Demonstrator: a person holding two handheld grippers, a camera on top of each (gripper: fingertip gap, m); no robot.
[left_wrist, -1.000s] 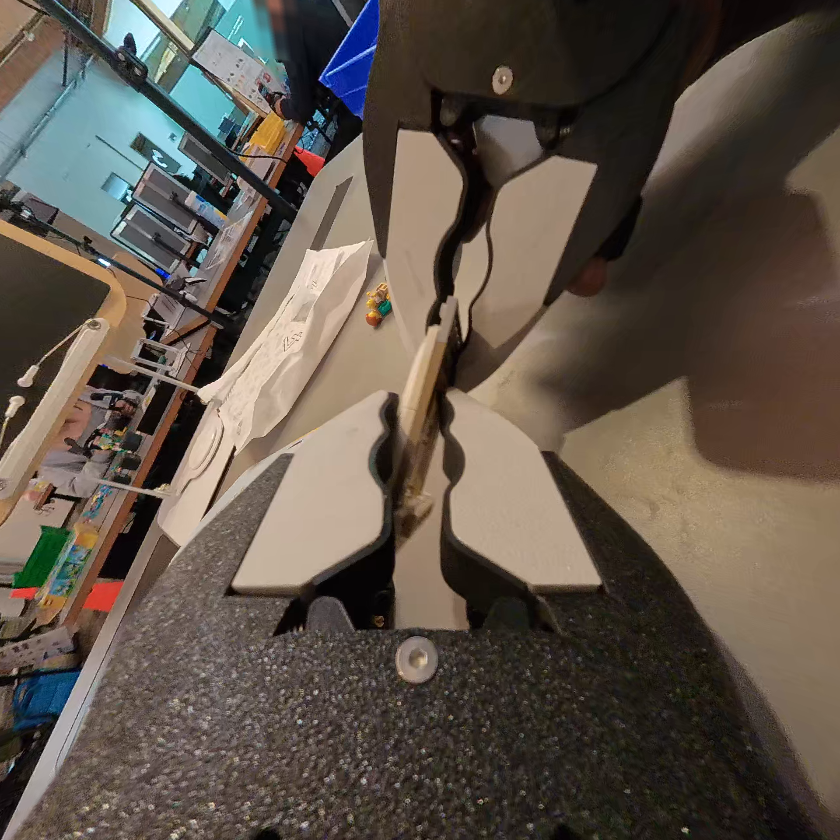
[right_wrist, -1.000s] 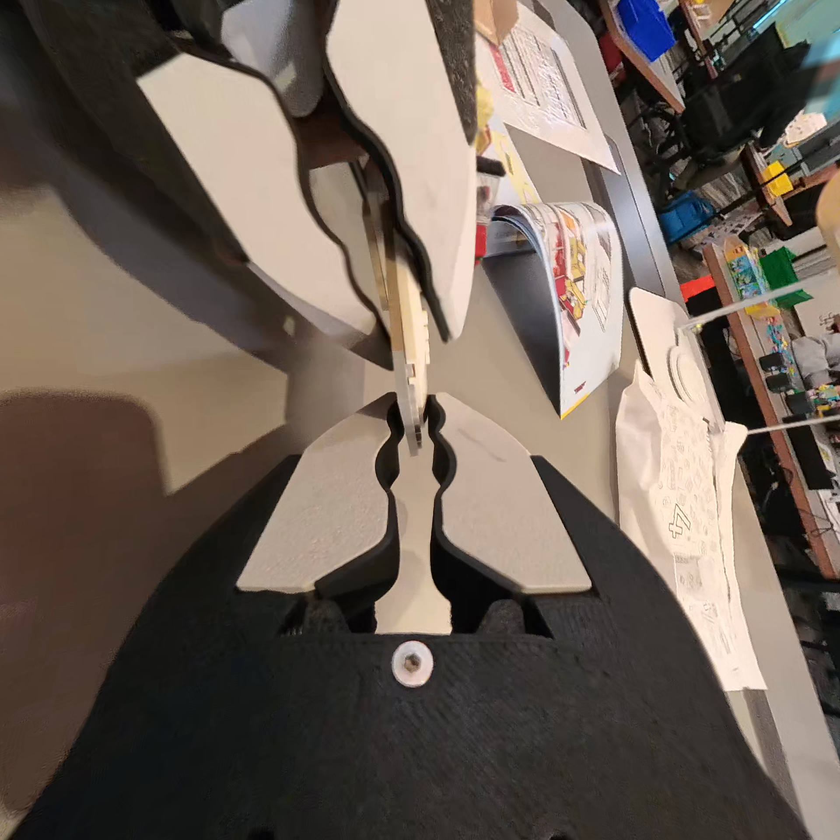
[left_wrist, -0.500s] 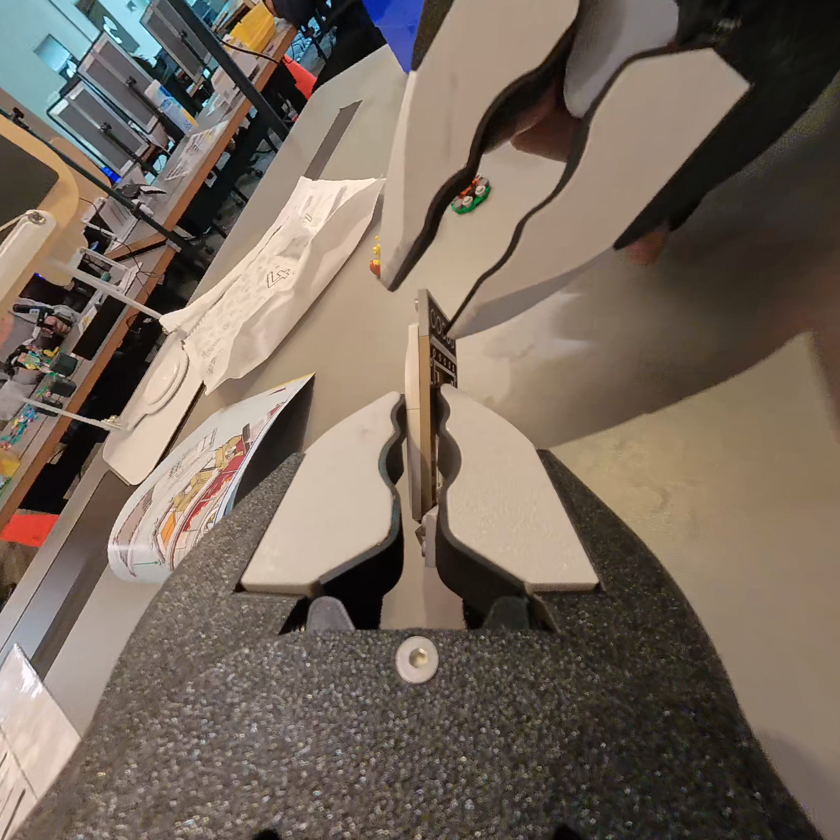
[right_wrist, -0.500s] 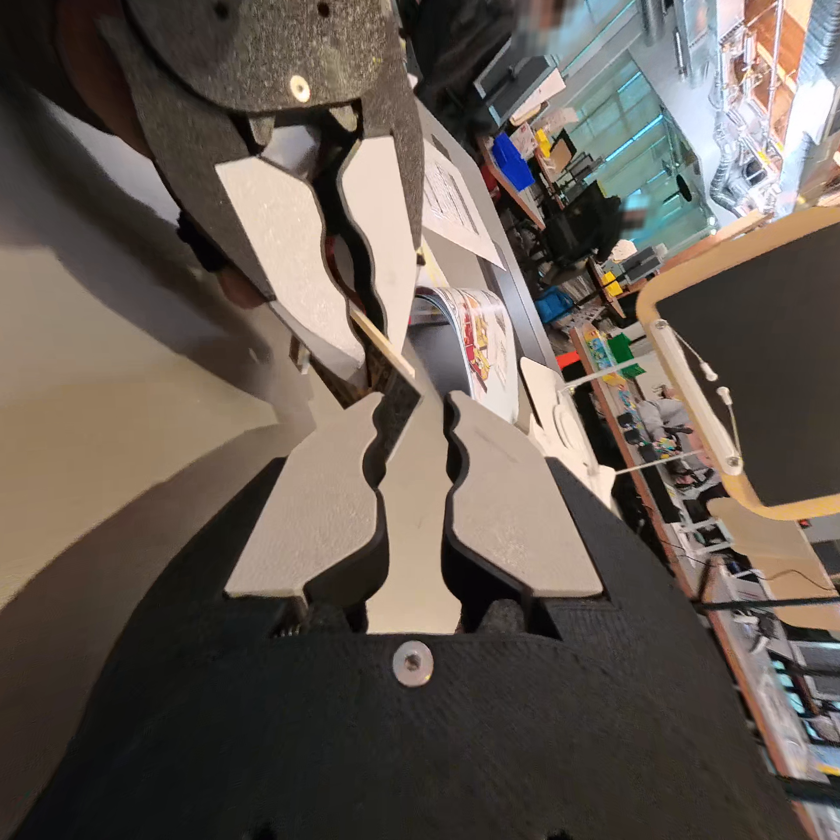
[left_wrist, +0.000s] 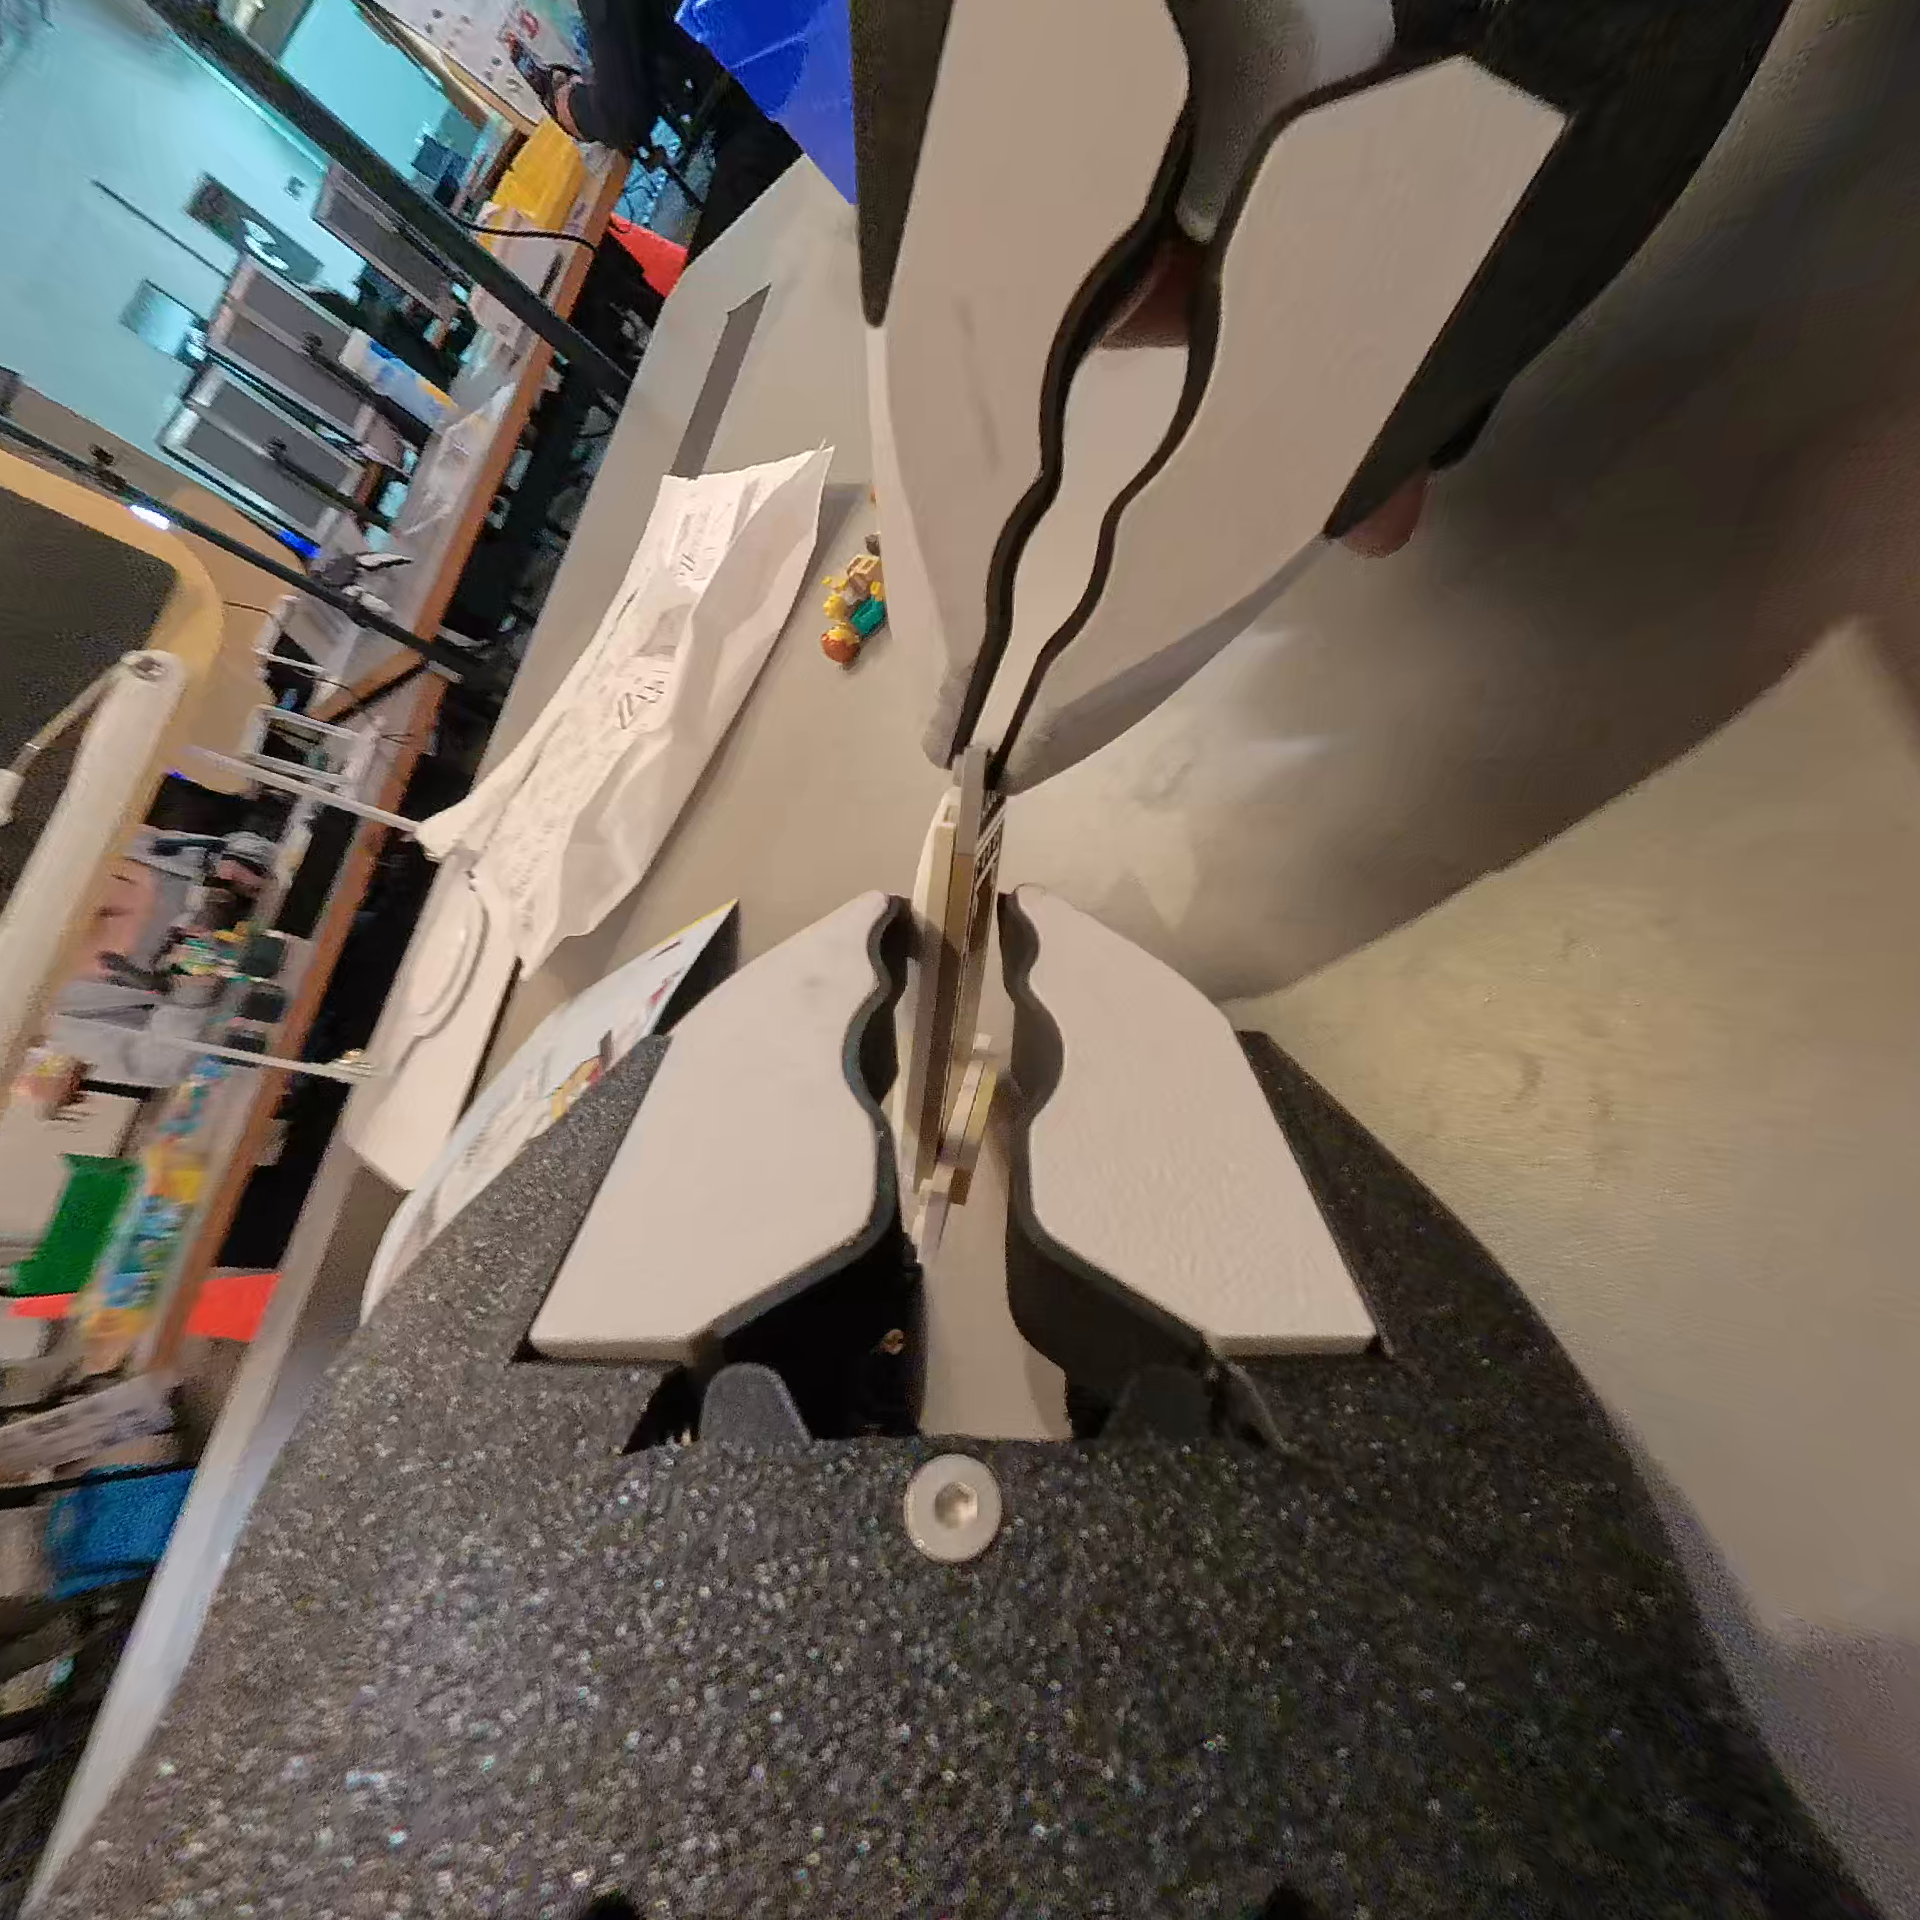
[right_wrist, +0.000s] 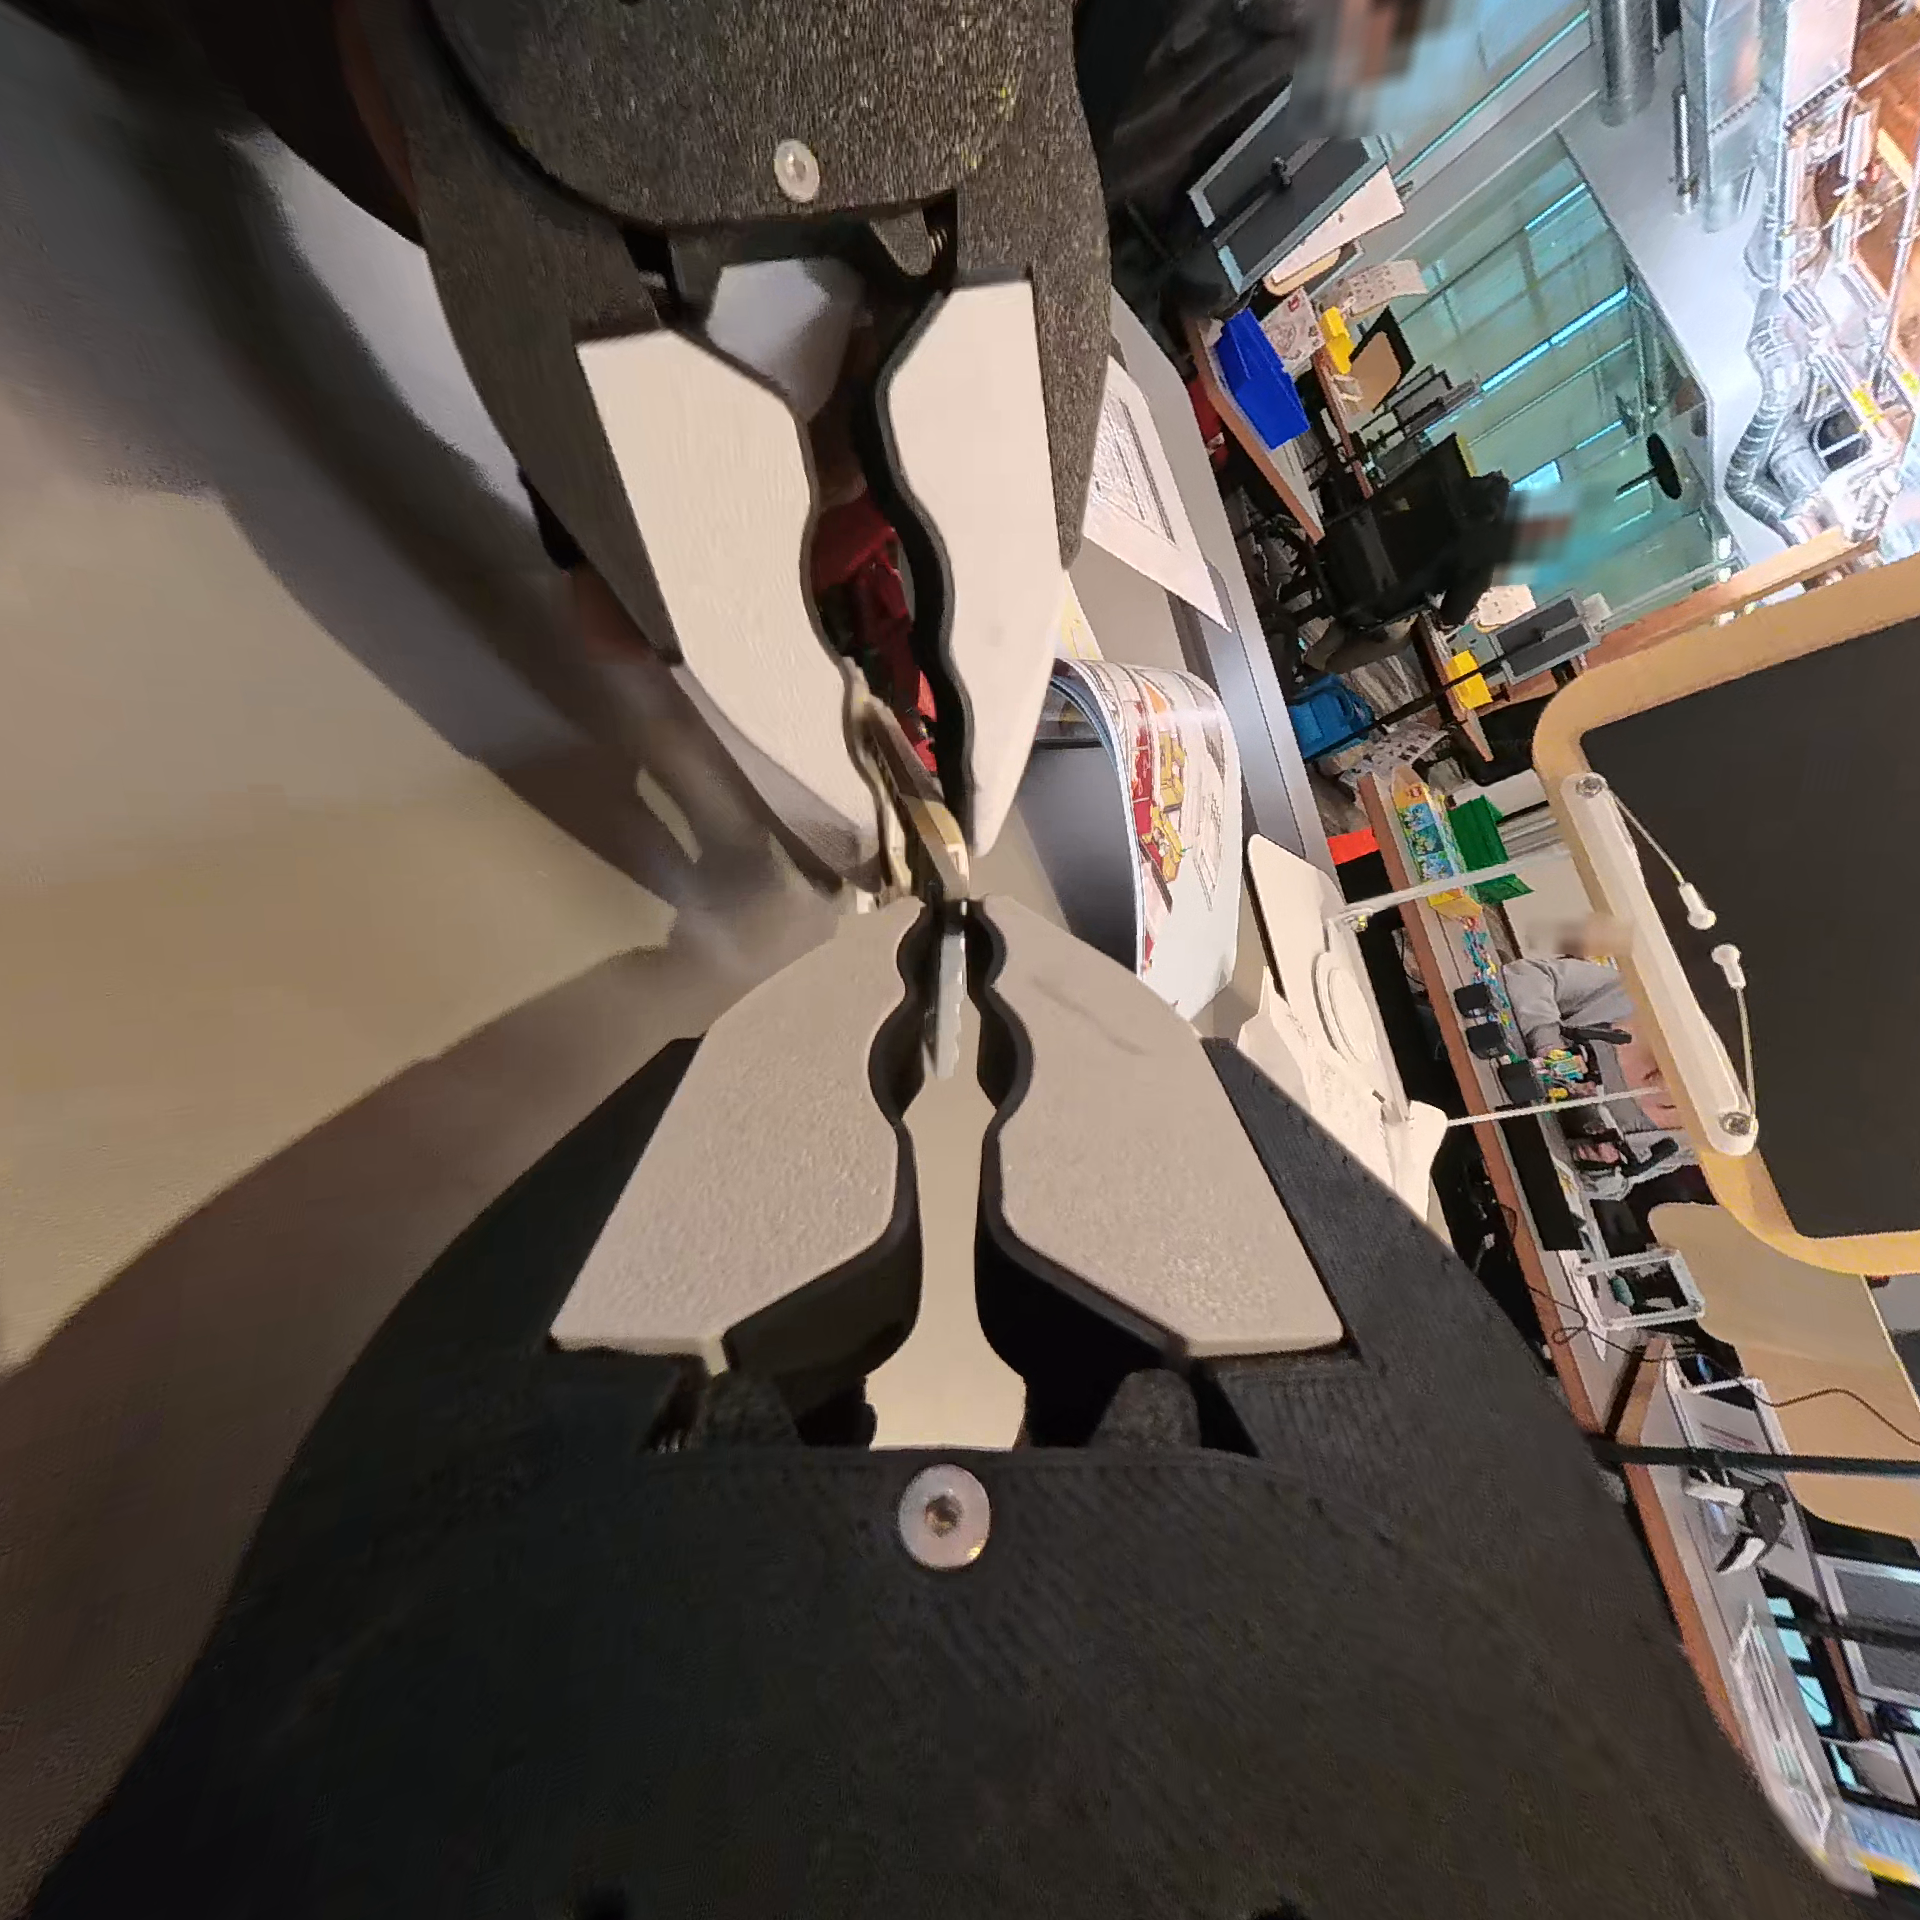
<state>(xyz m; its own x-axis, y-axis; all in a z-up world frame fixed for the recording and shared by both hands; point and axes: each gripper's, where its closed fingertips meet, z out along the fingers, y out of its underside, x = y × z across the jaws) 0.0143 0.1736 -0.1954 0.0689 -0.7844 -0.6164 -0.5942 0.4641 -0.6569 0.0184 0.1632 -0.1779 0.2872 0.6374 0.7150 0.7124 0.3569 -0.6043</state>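
My left claw (left_wrist: 948, 914) is squeezing a flat stack of tan and grey toy plates (left_wrist: 951, 997). My right claw (right_wrist: 948, 914) is pinching its far grey edge (right_wrist: 948, 987). The stack's lower end is hiding between the fingers. A picture booklet (right_wrist: 1174, 810) is lying on the grey table (left_wrist: 810, 790) behind.

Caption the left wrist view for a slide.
Two grippers grip one flat brick assembly end to end above a grey table.

Left gripper (left_wrist: 948, 914): speckled dark grey foam-textured body, silver hex screw (left_wrist: 951, 1520) centred, pale grey flat fingers (left_wrist: 758, 1132) with wavy black-lined inner edges. Right gripper (right_wrist: 951, 914): matte black ribbed body, same screw (right_wrist: 943, 1529), same grey fingers (right_wrist: 1132, 1164).
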